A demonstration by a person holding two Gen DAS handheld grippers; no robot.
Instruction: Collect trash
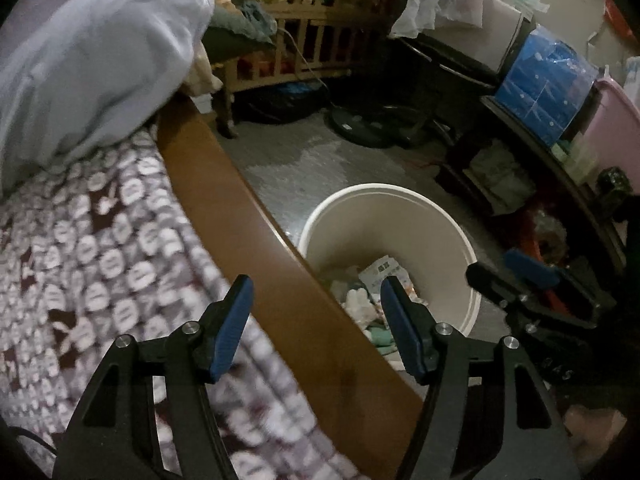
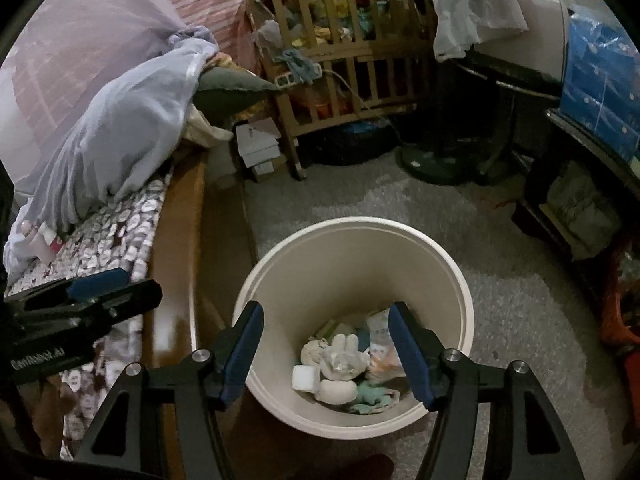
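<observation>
The left gripper [image 1: 316, 300] and right gripper [image 2: 326, 328] are alike: black angular frames with triangular cut-outs, round silver screws at the pivots, and flat fingers [image 1: 234, 328] faced with ribbed blue pads. White lettering [image 2: 38, 358] runs along the left gripper's black body, seen from the right wrist.

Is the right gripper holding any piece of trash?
No, the right gripper stands open above the white bin with nothing between its fingers, and the trash lies inside the bin.
</observation>
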